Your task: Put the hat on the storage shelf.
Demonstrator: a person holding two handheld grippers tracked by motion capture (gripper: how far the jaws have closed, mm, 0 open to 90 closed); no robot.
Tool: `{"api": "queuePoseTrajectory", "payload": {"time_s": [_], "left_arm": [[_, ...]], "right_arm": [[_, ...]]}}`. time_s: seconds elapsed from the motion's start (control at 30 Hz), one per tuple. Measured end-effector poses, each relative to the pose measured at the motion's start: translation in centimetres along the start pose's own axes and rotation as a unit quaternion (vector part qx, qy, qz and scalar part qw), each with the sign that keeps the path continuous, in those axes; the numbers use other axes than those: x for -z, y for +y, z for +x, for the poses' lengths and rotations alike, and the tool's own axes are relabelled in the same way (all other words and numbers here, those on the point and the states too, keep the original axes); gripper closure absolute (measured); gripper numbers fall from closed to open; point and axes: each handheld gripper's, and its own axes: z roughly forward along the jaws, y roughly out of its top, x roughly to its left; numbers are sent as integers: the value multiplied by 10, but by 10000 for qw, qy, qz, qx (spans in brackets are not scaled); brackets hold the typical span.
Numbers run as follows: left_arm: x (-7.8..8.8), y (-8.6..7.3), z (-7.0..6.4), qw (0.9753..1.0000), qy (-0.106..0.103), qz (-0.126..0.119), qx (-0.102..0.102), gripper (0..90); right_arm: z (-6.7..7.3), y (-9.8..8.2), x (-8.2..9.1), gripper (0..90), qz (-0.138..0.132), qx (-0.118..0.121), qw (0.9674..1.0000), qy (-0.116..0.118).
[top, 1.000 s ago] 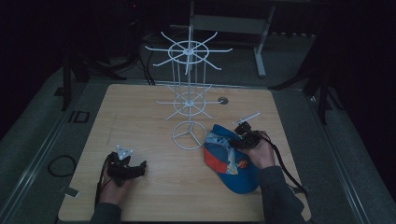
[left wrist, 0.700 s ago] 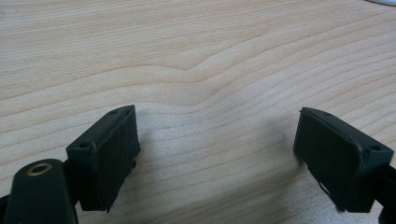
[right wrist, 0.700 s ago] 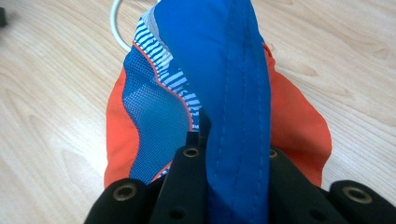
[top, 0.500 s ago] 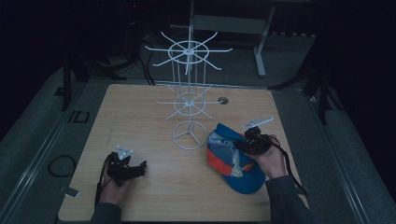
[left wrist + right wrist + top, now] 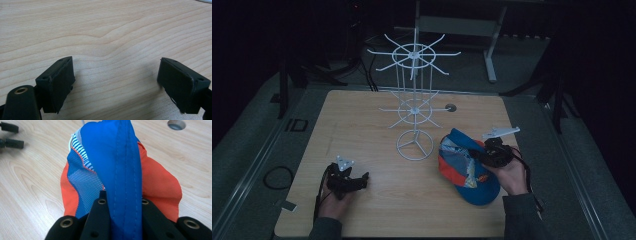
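Observation:
A blue and orange cap [image 5: 467,165] lies on the wooden table [image 5: 377,205] to the right of a white wire display rack [image 5: 414,110]. My right gripper [image 5: 484,156] is shut on the cap's blue fabric [image 5: 120,170], which runs up between the two black jaws in the right gripper view. Orange panels and a striped mesh part of the cap spread out on either side. My left gripper [image 5: 359,180] rests low at the table's front left, open, with bare wood between its pads [image 5: 58,80].
The rack's round base [image 5: 414,145] stands just left of the cap, with wire arms spreading at two levels. A round hole [image 5: 450,107] sits in the tabletop behind the cap. Dark floor and stands surround the table.
My right gripper has drawn the cap a little toward the table's right front, away from the rack's base. The left gripper has stayed in place.

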Motion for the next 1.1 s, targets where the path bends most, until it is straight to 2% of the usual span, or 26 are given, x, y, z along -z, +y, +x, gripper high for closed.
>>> {"api": "queuePoseTrajectory", "payload": {"time_s": [0.33,0.7,1.1], "left_arm": [[0,0,0,10000,4,-1,-8,146],[0,0,0,10000,-2,15,-3,146],[0,0,0,10000,-3,10,0,145]], "right_arm": [[-2,6,19,878,-373,-77,9993,32],[3,14,36,878,-723,7,9974,20],[5,12,52,878,-1085,-10,9938,233]]}}
